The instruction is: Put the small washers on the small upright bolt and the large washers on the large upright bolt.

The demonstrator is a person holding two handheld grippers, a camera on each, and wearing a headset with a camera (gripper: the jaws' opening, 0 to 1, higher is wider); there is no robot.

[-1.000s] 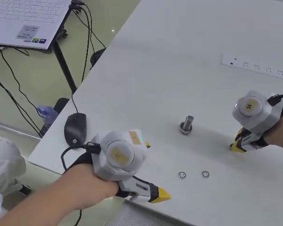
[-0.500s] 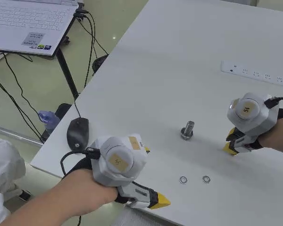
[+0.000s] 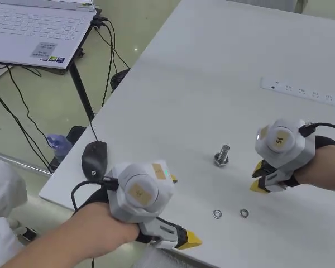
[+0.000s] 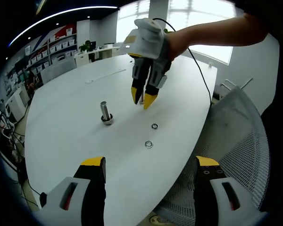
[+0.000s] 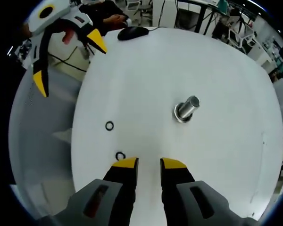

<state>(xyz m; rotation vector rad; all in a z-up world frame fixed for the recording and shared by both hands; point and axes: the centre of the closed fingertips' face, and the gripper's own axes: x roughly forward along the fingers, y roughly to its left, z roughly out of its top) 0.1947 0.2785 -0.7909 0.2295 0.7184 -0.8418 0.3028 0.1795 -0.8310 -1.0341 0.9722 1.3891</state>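
While two washers lay flat on the white worktop (image 3: 201, 84) in the lower middle of the head view, the upright bolt (image 3: 222, 155) stood just above them, bare. At the right of the frame the right tongs (image 3: 258, 177) hung near the nearer washer (image 3: 244, 213), jaws parted only a little and empty. The other washer (image 3: 217, 214) lay just to its left. At the bottom the left tongs (image 3: 181, 210) were spread wide, holding nothing.

Seen from the left gripper view, the left tongs (image 4: 150, 162) framed both washers at centre, the bolt (image 4: 105, 113) stood left of centre, and the right tongs (image 4: 142, 98) pointed down, apart from the nearer washer (image 4: 154, 126).

Through the right gripper view, the nearer washer (image 5: 120, 156) sat just beside the left jaw tip of the right tongs (image 5: 149, 164), outside the gap.

The step looked to be picking up that washer. It would want the tongs shifted until the rim lay in the gap, a steep approach, and a slow pinch across one edge, since a thin ring would likely skid on the smooth worktop. Whether the bolt was the small or the large one could not be told.
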